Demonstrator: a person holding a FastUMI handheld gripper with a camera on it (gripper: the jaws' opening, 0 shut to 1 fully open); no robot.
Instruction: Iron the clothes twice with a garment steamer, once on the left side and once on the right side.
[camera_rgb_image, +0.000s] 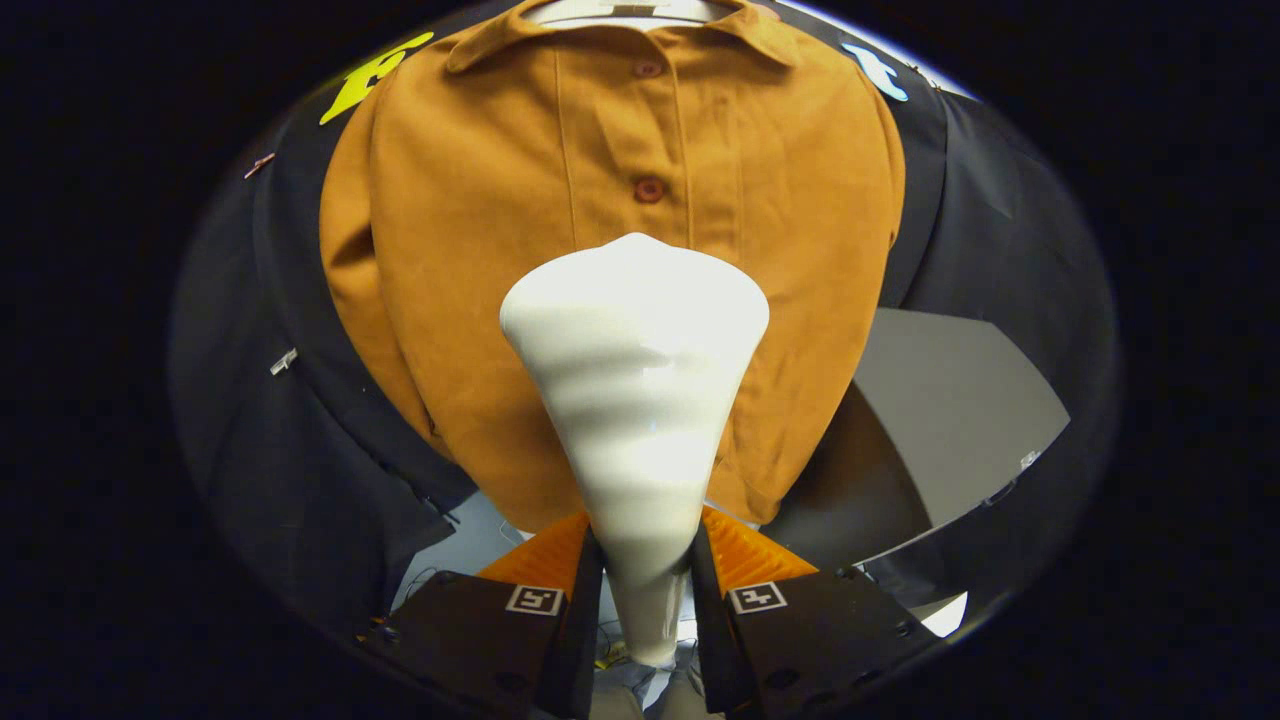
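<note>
A brown button-up shirt (480, 230) hangs on a hanger against the black cloth wall, straight ahead of me. The white garment steamer (640, 400) is a cone that widens toward its head, and its narrow handle sits between my two fingers. My gripper (645, 560) is shut on that handle, both fingers pressing its sides. The steamer's head is up at the shirt's middle, just below the second button (649, 189), and hides the lower part of the button placket. Whether the head touches the cloth I cannot tell.
A grey panel (950, 420) stands to the right of the shirt, lower down. Black cloth (300, 430) covers the wall on both sides of the shirt. A pale floor with thin cables (470, 540) lies below the shirt's hem.
</note>
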